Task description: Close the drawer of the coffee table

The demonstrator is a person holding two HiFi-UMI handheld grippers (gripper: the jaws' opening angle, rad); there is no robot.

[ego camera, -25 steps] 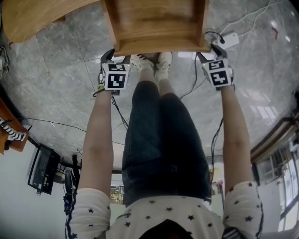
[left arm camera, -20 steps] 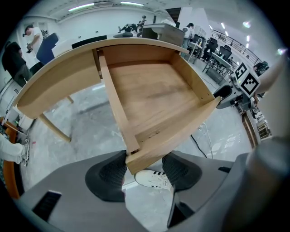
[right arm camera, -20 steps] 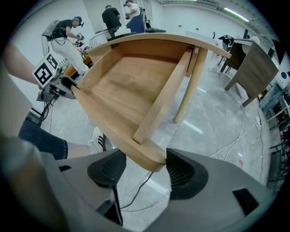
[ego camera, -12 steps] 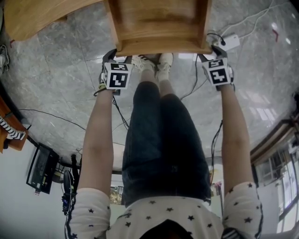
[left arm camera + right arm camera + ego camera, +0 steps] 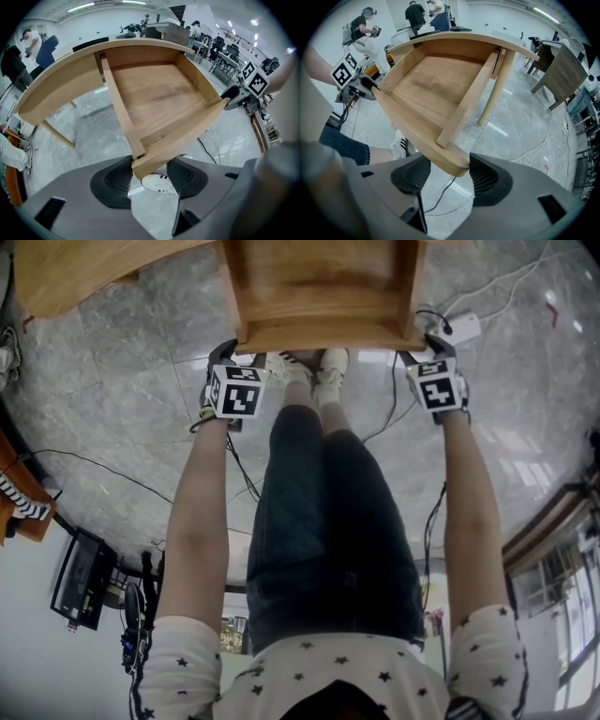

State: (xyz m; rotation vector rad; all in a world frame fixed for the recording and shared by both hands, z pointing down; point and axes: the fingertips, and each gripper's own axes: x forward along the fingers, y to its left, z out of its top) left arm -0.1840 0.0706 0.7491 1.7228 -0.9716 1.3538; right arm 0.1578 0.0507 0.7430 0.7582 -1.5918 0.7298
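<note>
Left claw [image 5: 149, 177] is wide and has just been closing on one front corner of the drawer [image 5: 159, 98], pads seemingly on wood. Right claw [image 5: 447, 176] pinches the other corner. The drawer's pulled well out of the coffee table [image 5: 61, 91], so the push is all left to do.

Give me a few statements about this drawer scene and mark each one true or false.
1. The drawer is pulled out of the coffee table. True.
2. The drawer holds a stack of books. False: nothing lies in it.
3. A front corner of the drawer sits between the jaws of the right tongs. True.
4. The floor is carpeted. False: it is shiny grey stone-look tile.
5. The person is barefoot. False: they wear white shoes.
</note>
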